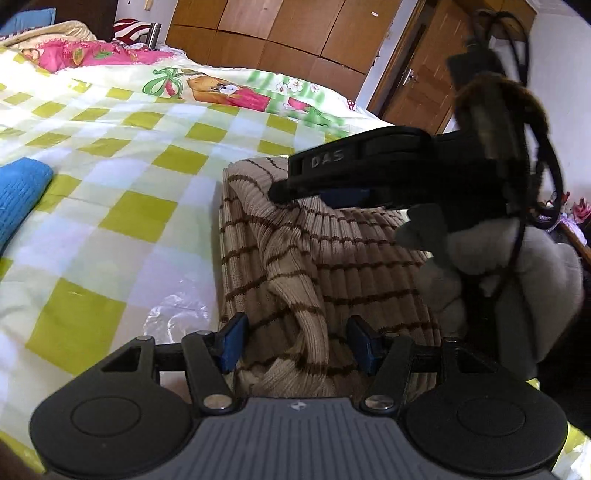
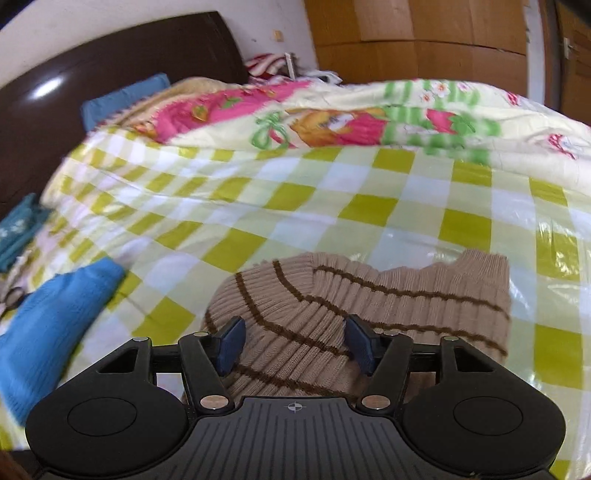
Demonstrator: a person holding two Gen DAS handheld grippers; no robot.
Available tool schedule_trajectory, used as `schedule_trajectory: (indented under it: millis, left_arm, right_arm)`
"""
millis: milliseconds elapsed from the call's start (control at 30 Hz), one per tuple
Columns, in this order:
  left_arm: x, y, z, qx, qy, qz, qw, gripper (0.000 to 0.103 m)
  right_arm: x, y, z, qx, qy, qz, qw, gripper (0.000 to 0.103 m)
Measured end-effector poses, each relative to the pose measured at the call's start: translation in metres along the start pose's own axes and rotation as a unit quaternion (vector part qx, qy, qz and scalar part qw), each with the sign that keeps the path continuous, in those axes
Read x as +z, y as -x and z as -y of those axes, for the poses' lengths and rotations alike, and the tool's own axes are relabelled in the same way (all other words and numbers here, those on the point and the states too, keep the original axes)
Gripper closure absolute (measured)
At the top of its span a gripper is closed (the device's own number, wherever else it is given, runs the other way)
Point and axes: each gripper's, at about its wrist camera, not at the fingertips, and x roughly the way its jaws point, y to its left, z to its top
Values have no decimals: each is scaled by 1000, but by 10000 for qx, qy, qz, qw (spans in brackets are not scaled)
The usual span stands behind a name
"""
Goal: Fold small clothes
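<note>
A beige ribbed knit garment with thin brown stripes (image 1: 314, 258) lies partly folded on the checked bedspread (image 1: 122, 177). My left gripper (image 1: 297, 343) is open, its blue pads on either side of a raised fold of the knit. My right gripper (image 2: 295, 341) is open too, straddling the garment (image 2: 369, 306) near its rounded folded edge. In the left wrist view the right gripper (image 1: 354, 173) shows from the side, low over the far part of the garment, held by a hand in a pale glove (image 1: 517, 266).
A blue knit item (image 1: 22, 192) lies on the bed at the left and shows in the right wrist view (image 2: 59, 314). A pink cartoon quilt (image 2: 332, 118) covers the far side. Dark headboard (image 2: 110, 74) and wooden wardrobe (image 1: 277, 29) stand behind.
</note>
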Motion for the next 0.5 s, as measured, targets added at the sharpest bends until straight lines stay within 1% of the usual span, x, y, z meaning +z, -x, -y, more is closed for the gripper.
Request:
schedule_trajectory:
  millis: [33, 67, 100, 133, 167, 233, 300, 367, 400, 433, 500]
  left_arm:
    - [0, 0, -1, -16, 22, 0, 10000, 35]
    - [0, 2, -2, -22, 50, 11, 10000, 36]
    - [0, 4, -3, -26, 89, 43, 9999, 41]
    - [-1, 9, -4, -51, 141, 114, 9998, 45]
    - [-2, 13, -5, -70, 178, 181, 9997, 45]
    - [-3, 17, -7, -58, 205, 235, 9995, 45]
    - [-6, 11, -10, -8, 216, 24, 9998, 45]
    - [-7, 7, -11, 21, 242, -87, 9997, 45]
    - [-6, 9, -11, 1, 249, -77, 9997, 45]
    - [-4, 11, -12, -6, 257, -60, 9997, 45]
    - [-3, 16, -15, -41, 336, -49, 9994, 45]
  right_arm:
    - [0, -5, -1, -25, -53, -67, 10000, 65]
    - [1, -8, -1, -13, -133, -116, 9998, 73]
    - [2, -9, -1, -2, -206, -139, 9997, 76]
    - [4, -7, -2, -16, -230, -127, 9997, 82]
    - [6, -3, -4, -4, -228, -96, 9997, 87]
    - [10, 7, -9, 44, -140, 50, 9999, 92]
    - [12, 9, -13, 40, -43, 123, 9999, 92]
    - [8, -3, -15, -60, 57, -21, 10000, 90]
    - [6, -10, -15, -126, 172, -135, 9997, 87]
    - [3, -13, -14, -153, 233, -182, 9994, 86]
    - [3, -5, -11, -142, 196, -52, 9997, 77]
